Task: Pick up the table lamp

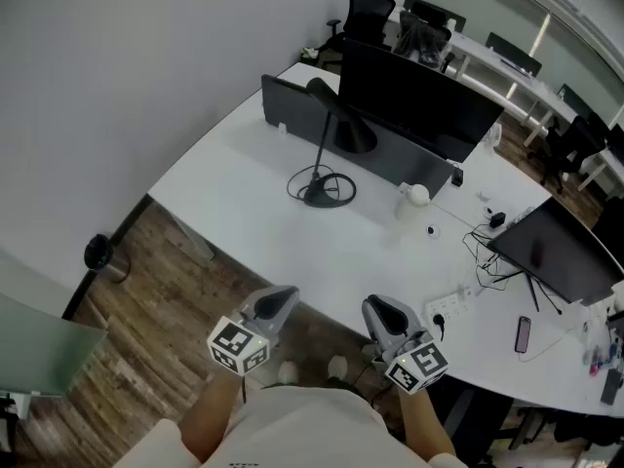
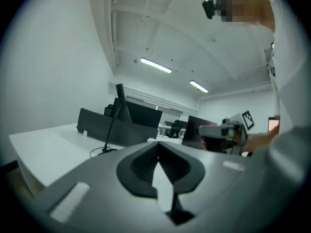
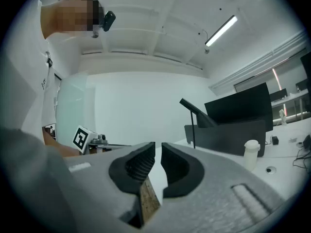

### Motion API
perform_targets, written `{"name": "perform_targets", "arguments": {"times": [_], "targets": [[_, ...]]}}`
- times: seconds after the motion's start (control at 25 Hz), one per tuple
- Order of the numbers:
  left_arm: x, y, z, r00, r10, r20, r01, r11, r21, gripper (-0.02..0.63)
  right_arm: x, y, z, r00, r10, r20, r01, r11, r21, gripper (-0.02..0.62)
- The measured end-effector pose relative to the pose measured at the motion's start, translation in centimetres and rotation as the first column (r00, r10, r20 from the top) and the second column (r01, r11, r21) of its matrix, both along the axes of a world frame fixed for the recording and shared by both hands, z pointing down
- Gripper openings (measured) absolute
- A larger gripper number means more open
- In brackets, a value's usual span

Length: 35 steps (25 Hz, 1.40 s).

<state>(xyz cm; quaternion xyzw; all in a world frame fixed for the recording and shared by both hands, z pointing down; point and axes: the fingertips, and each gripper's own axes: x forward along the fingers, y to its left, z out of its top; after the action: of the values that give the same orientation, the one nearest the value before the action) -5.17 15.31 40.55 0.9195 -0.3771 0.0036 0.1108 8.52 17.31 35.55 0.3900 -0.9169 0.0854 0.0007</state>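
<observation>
The table lamp (image 1: 325, 152) is standing on the far left part of the desk (image 1: 244, 224), just before a partition (image 1: 291, 113). A monitor (image 1: 419, 103) is sitting behind it to the right, and a bottle (image 1: 417, 196) is standing further right. The left hand-held gripper (image 1: 281, 298) and the right hand-held gripper (image 1: 376, 307) are hovering side by side at the desk's near edge, well apart from the lamp.

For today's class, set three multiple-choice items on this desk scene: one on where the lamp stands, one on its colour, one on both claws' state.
1. The table lamp stands: A on the white desk; B on the floor; C atop the monitor.
2. Its colour: A white; B black; C red.
3. The left claw and right claw are: A shut, empty; B wide open; C gripping the lamp.
A, its base rests on the desk; B, base and stem are black; A, both jaw pairs closed on nothing.
</observation>
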Motion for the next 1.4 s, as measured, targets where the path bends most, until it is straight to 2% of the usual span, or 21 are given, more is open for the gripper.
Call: {"name": "perform_targets", "arguments": {"times": [0.36, 0.64, 0.84, 1.16, 1.4], "targets": [[-0.6, 0.0, -0.4, 1.0, -0.007, 0.003, 0.007, 1.0, 0.011, -0.005, 0.3, -0.4, 1.2, 1.0, 0.014, 0.002, -0.014, 1.0, -0.013, 0.038], [-0.7, -0.7, -0.6, 1.0, -0.019, -0.018, 0.019, 1.0, 0.016, -0.005, 0.5, -1.0, 1.1, 0.998, -0.002, 0.061, 0.003, 1.0, -0.029, 0.04], [-0.6, -0.9, -0.2, 1.0, -0.011, -0.007, 0.011, 1.0, 0.005, -0.005, 0.9, -1.5, 1.4, 0.996, 0.013, 0.089, -0.008, 0.999, -0.054, 0.04], [-1.7, -1.2, 0.1, 1.0, -0.002, -0.014, 0.002, 1.0, 0.001, -0.006, -0.2, -1.8, 1.1, 0.999, 0.002, 0.037, -0.001, 1.0, -0.025, 0.041], [-3.3, -1.0, 0.0, 1.0, 0.0, -0.02, 0.001, 1.0, 0.016, -0.005, -0.9, -2.1, 0.6, 0.999, 0.028, 0.029, -0.028, 0.999, -0.019, 0.041]]}}
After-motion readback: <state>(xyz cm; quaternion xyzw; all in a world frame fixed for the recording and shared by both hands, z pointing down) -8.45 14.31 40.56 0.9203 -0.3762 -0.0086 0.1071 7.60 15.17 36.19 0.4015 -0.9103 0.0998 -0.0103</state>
